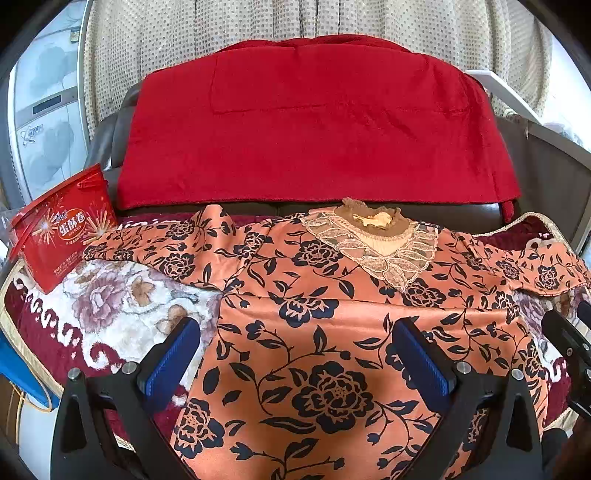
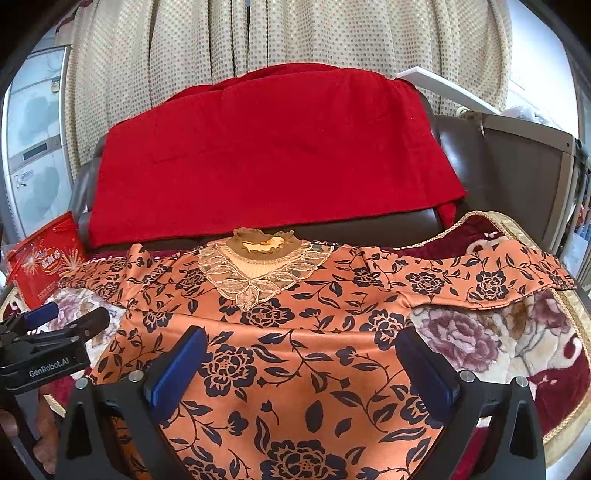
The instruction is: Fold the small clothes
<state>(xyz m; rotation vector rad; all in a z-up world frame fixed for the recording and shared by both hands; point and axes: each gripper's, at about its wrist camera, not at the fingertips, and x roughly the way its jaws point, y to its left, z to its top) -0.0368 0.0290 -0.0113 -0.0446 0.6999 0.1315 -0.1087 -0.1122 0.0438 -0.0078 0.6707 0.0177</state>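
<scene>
Left edge, left wrist view: we see a red snack tin (image 1: 61, 225) standing on the floral blanket (image 1: 122, 295), just beside the left sleeve (image 1: 155, 240) of the orange floral top (image 1: 314, 332). Behind it, a white appliance (image 1: 44, 110).

Our left gripper (image 1: 295, 354) is released: blue pads (image 1: 171, 358) spread wide, nothing between them but the cloth below. Left pad sits over the blanket by the top's left edge, right pad over the body of the top. Contact with the fabric: cannot tell.

The top lies spread flat, front up, on the blanket, lace collar (image 1: 376, 240) at the far end, hem toward us. Sleeves out to both sides, each somewhat rumpled. Past the collar, a dark sofa back draped with a red towel (image 1: 314, 129); dotted beige curtain (image 1: 258, 33) behind that.

Right wrist view: left gripper body shows at the left edge over the blanket. Our right gripper (image 2: 303, 365) is also released, fingers (image 2: 177, 369) wide apart over the lower body of the top (image 2: 295, 350), holding nothing. Right sleeve (image 2: 480, 280) stretches out across the blanket (image 2: 498, 343) toward its gold-trimmed edge. Far right, a grey panel (image 2: 528, 166) beside the sofa.
</scene>
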